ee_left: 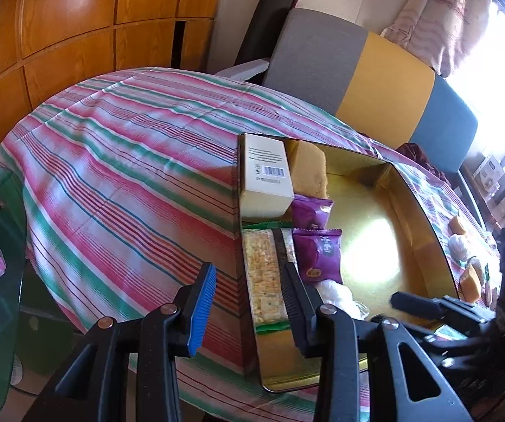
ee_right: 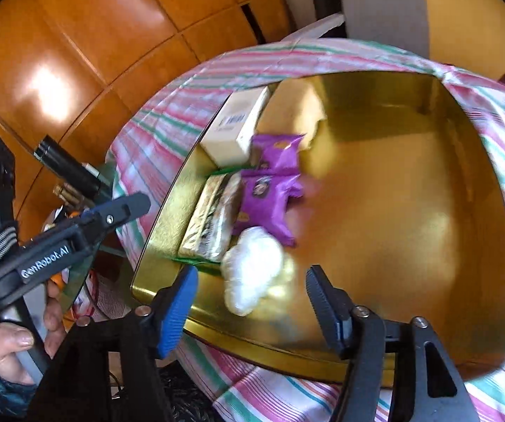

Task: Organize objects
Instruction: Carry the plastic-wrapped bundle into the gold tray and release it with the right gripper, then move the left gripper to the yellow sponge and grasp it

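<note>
Between fingers of right gripper (ee_right: 249, 302), spread wide and holding nothing: white crinkled plastic packet (ee_right: 252, 270), lying on floor of gold tin tray (ee_right: 410, 183). Beyond packet: two purple snack pouches (ee_right: 270, 197), long rice-cracker bar (ee_right: 210, 221) with long axis pointing away from gripper, cream carton with barcode (ee_right: 233, 123). Left gripper (ee_left: 249, 285) spread, empty, straddling tray's near-left wall; body marked "GenRobot.AI".

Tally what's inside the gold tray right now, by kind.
In the gold tray:
Cream carton box: 1
Yellow sponge block: 1
Purple snack packets: 2
Green-edged cracker pack: 1
White plastic-wrapped item: 1
Total: 6
</note>
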### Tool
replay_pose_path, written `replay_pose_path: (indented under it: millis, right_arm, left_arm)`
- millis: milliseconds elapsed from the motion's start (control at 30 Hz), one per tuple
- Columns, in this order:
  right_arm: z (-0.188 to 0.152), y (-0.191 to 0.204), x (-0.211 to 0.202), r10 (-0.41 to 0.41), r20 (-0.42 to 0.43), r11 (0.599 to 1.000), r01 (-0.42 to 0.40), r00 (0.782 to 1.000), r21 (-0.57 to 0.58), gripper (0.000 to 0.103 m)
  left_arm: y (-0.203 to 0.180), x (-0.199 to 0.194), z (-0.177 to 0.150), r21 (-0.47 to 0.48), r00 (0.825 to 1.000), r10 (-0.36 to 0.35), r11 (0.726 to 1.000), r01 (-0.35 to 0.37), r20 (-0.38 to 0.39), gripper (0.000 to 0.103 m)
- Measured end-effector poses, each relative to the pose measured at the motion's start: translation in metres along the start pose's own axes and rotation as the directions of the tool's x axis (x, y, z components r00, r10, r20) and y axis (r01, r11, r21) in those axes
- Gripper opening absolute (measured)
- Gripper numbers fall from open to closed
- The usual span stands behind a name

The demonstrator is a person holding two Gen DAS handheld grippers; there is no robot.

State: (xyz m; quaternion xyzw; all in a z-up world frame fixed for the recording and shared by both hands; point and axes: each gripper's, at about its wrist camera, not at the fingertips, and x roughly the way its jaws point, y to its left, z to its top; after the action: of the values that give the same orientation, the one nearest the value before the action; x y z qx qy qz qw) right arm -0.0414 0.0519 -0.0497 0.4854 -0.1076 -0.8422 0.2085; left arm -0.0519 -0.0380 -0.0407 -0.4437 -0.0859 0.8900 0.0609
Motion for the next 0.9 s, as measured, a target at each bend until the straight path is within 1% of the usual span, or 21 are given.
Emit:
replay_pose_path:
  millis: [33, 167, 300, 367, 467, 600, 667, 700, 733, 767, 833, 867, 900]
  right_arm:
    - [-0.001, -0.004, -0.006, -0.007, 0.011, 1.0, 0.007, 1.0, 0.01, 0.069]
    - [0.0, -0.024, -0.035, -0.047, 0.068, 0.998, 0.044, 0.997, 0.055, 0.069]
    - [0.0, -0.053, -0.075, -0.108, 0.141, 0.989, 0.092, 0.984, 0.119, 0.073]
    - [-0.002, -0.075, -0.101, -0.156, 0.171, 0.979, 0.13, 0.973, 0.154, 0.075]
    - [-0.006, -0.109, -0.132, -0.238, 0.2, 0.957, 0.194, 0.95, 0.215, 0.076]
    - [-0.018, -0.162, -0.174, -0.375, 0.196, 0.901, 0.305, 0.906, 0.31, 0.077]
    - [-0.029, -0.196, -0.195, -0.454, 0.187, 0.852, 0.362, 0.871, 0.378, 0.078]
    - [-0.037, -0.215, -0.206, -0.506, 0.177, 0.812, 0.397, 0.844, 0.428, 0.078]
    - [-0.043, -0.233, -0.216, -0.547, 0.167, 0.774, 0.42, 0.821, 0.473, 0.078]
    - [-0.053, -0.252, -0.228, -0.587, 0.157, 0.728, 0.433, 0.794, 0.532, 0.078]
    - [-0.078, -0.288, -0.249, -0.657, 0.13, 0.614, 0.427, 0.743, 0.664, 0.078]
    - [-0.09, -0.302, -0.257, -0.687, 0.105, 0.547, 0.417, 0.719, 0.726, 0.078]
    - [-0.102, -0.315, -0.265, -0.708, 0.07, 0.472, 0.397, 0.703, 0.787, 0.078]
  left_arm:
    - [-0.002, 0.0, 0.0, 0.006, 1.0, -0.002, 1.0, 0.002, 0.0, 0.038]
    - [-0.012, -0.004, 0.0, 0.034, 1.0, -0.015, 0.999, 0.014, 0.004, 0.038]
    - [-0.025, -0.005, 0.001, 0.067, 1.0, -0.03, 0.997, 0.03, 0.002, 0.038]
    - [-0.035, -0.005, 0.002, 0.092, 0.999, -0.039, 0.995, 0.038, 0.002, 0.038]
    - [-0.051, -0.005, 0.004, 0.129, 0.999, -0.053, 0.99, 0.053, -0.004, 0.038]
    - [-0.079, -0.004, 0.008, 0.185, 0.997, -0.08, 0.979, 0.081, -0.01, 0.038]
    - [-0.094, -0.004, 0.01, 0.215, 0.995, -0.099, 0.972, 0.1, -0.016, 0.038]
    - [-0.103, -0.003, 0.011, 0.231, 0.994, -0.109, 0.967, 0.11, -0.019, 0.038]
    - [-0.113, -0.003, 0.012, 0.248, 0.993, -0.118, 0.961, 0.12, -0.023, 0.038]
    - [-0.124, -0.003, 0.013, 0.269, 0.991, -0.128, 0.954, 0.13, -0.026, 0.038]
    - [-0.146, -0.002, 0.014, 0.306, 0.987, -0.154, 0.939, 0.158, -0.037, 0.038]
    - [-0.16, -0.001, 0.015, 0.326, 0.985, -0.169, 0.929, 0.175, -0.045, 0.038]
    - [-0.171, -0.001, 0.016, 0.341, 0.982, -0.182, 0.921, 0.189, -0.053, 0.038]
